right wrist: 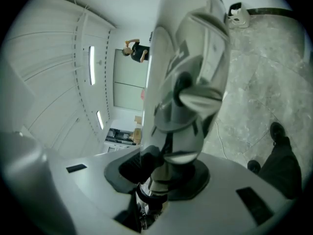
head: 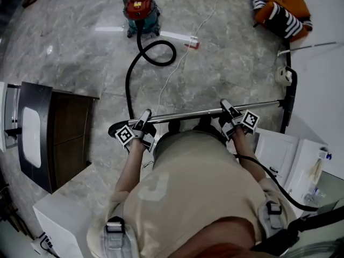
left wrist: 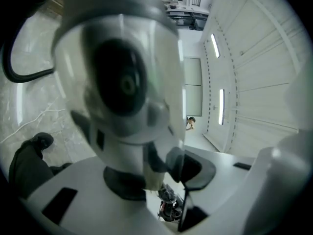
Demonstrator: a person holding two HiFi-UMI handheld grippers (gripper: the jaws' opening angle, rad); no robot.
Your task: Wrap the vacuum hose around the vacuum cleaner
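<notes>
Head view shows a person standing on a grey marble floor (head: 236, 63) and holding a long chrome vacuum wand (head: 188, 113) crosswise in both grippers. The left gripper (head: 143, 120) has its jaws closed on the wand close to its black handle end. The right gripper (head: 230, 112) has its jaws clamped on the same tube farther along, with the black floor brush (head: 291, 104) out beyond them on their outer side.

From the handle just outside the left jaws, the black vacuum hose (head: 129, 85) runs away ahead of the jaws. It curls into one open loop on the floor and plugs into the front of the vacuum cleaner (head: 141, 9), a round canister with a red lid and a teal drum. The canister stands well ahead of both pairs of jaws. The hose lies loose on the floor, touching the drum only where it plugs in. A thin white power cable (head: 177, 63) trails across the floor between the two pairs of jaws and the canister, passing a white power strip (head: 192, 40).

Left gripper view shows the left gripper (left wrist: 151, 175) with the blurred silver tube (left wrist: 122, 82) filling the narrow gap between its jaws, and a curve of the hose (left wrist: 12, 67) off to their side.

Right gripper view shows the right gripper (right wrist: 161, 175) with the tube (right wrist: 186, 82) rising between its closed jaws.
</notes>
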